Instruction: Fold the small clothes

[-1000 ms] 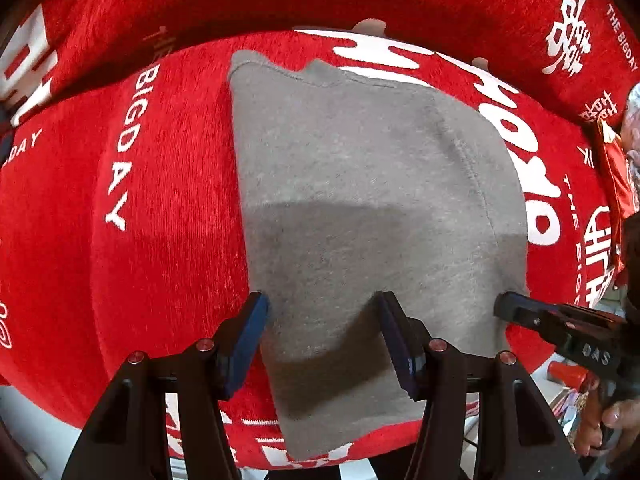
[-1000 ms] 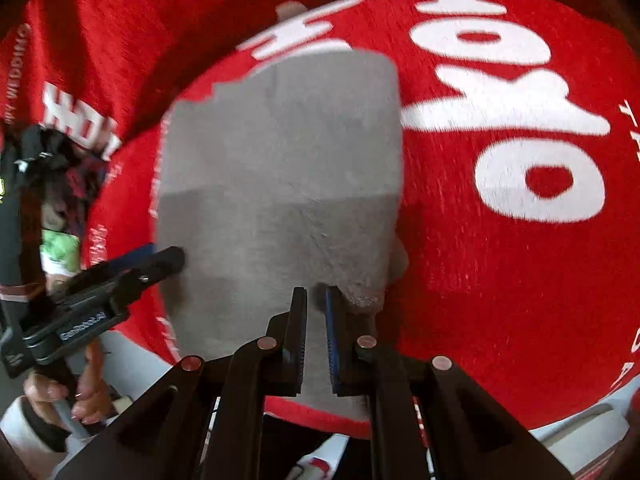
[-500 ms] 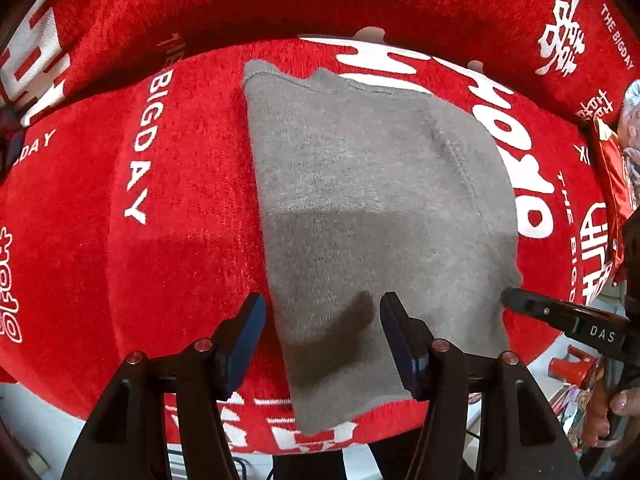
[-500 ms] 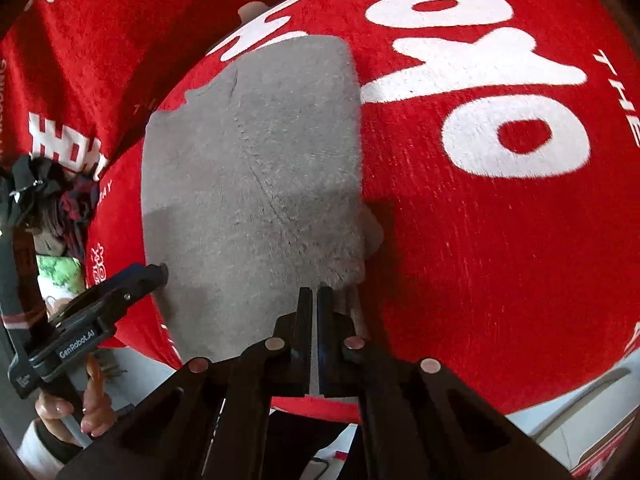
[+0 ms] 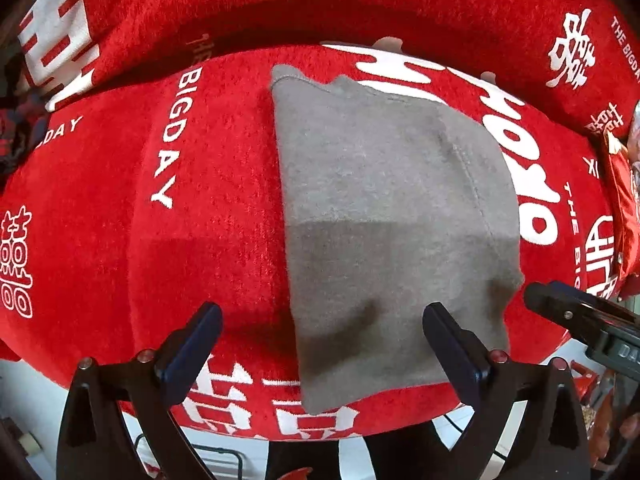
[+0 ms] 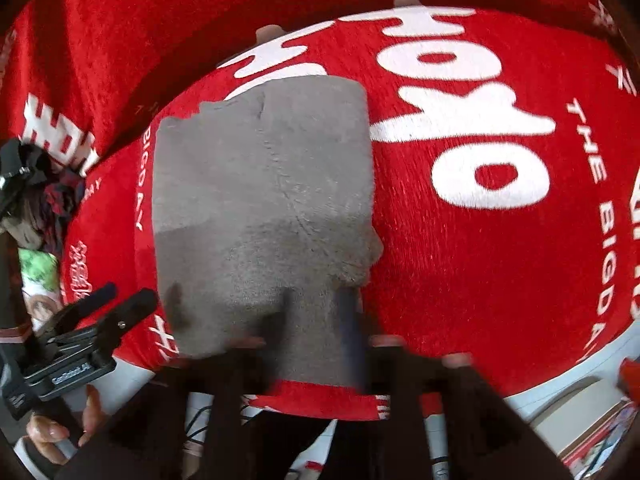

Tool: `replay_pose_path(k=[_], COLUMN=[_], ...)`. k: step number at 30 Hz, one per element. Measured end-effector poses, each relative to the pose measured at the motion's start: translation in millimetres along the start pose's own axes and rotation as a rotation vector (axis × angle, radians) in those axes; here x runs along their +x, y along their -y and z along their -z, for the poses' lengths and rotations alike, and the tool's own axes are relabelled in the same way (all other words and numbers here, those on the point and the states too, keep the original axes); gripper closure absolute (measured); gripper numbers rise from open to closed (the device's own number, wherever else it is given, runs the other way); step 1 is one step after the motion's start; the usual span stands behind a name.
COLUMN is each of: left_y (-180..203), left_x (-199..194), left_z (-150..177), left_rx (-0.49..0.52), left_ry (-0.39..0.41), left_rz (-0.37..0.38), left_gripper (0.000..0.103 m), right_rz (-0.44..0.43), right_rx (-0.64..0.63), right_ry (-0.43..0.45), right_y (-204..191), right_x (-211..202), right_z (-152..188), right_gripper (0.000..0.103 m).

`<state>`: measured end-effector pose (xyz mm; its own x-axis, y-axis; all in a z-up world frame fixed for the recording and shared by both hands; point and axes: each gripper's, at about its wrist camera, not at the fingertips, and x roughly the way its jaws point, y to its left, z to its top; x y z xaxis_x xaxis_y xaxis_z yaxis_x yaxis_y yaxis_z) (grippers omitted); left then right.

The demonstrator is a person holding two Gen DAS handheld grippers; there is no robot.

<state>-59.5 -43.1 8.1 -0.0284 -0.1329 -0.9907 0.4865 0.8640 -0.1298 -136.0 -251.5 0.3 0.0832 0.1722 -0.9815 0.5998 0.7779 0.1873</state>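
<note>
A small grey knit garment [image 5: 392, 216] lies folded flat on a red blanket [image 5: 120, 208] with white lettering. My left gripper [image 5: 320, 336] is open and empty, its fingers straddling the garment's near left edge just above it. My right gripper [image 6: 316, 320] is blurred by motion; its fingers stand apart over the garment's [image 6: 260, 200] near right corner, holding nothing. The right gripper also shows at the right edge of the left wrist view [image 5: 576, 316], and the left gripper shows at the left of the right wrist view [image 6: 108, 304].
The red blanket [image 6: 500, 260] covers a cushioned seat with a raised back behind. A pile of dark clothes [image 6: 36, 196] sits at the far left. White floor and clutter [image 5: 600, 392] lie below the near edge.
My right gripper, shut half a second ago at the garment's near right corner, has opened and is moving. My left gripper has stayed open and shifted slightly left.
</note>
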Motion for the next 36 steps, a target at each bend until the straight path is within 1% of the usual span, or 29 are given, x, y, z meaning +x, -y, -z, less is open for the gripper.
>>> replay_pose_path(k=[2,4,5,6,9,11,13,14,15,24,28,36], left_y=[-1.4,-2.9,-3.4,-4.3,-7.4,-8.7,-10.0,-10.5,-11.0,-9.4,-11.1,-13.7], left_x=[1.3,1.7,1.5,1.0,-0.5,-1.4,-1.7,-2.1,-2.8,-11.5,-12.5,-9.9], left_z=[0.4,0.6,0.8,1.0,0.8,0.7,0.6,0.7,0.8,1.6,1.6,2.7], left_rx=[-0.002,-0.008,-0.012,-0.017,-0.026,-0.027,-0.027,-0.028,-0.029,-0.001,-0.022,-0.034], left_ry=[-0.009,-0.014,-0.015,-0.014,-0.009,-0.002,0.0,0.002,0.006,0.059,0.06,0.05], left_rz=[-0.005,-0.016,-0.023,-0.033,-0.055,-0.067,-0.07,-0.071,-0.074,-0.11,-0.105,-0.119], left_gripper=[0.003,0.002,0.002,0.002,0.002,0.002,0.002,0.002,0.002,0.002,0.002,0.002], right_rz=[0.005,0.035,0.04,0.046,0.079,0.104,0.115,0.12,0.125,0.142,0.149,0.21], right_rx=[-0.007,-0.013,-0.012,-0.011,-0.015,-0.019,-0.019,-0.018,-0.019,-0.029,-0.029,-0.078], right_ry=[0.011,0.01,0.01,0.011,0.018,0.025,0.032,0.04,0.045,0.041,0.04,0.049], right_y=[-4.8,-8.9,-9.8,-10.8,-12.6,-13.3,-13.6,-13.8,-14.0,-18.6,-19.6,-27.3], right_x=[-0.9,1.0,1.8,2.5,3.0,2.7,1.3,0.4,0.0,1.9,3.0,3.7], right_z=[0.7,1.0,1.0,1.4,1.4,0.6,0.9,0.0,-0.8,-1.9,-0.5,-0.6], right_gripper=[0.028,0.028,0.027,0.022,0.02,0.015,0.006,0.004,0.0,0.001,0.001,0.001])
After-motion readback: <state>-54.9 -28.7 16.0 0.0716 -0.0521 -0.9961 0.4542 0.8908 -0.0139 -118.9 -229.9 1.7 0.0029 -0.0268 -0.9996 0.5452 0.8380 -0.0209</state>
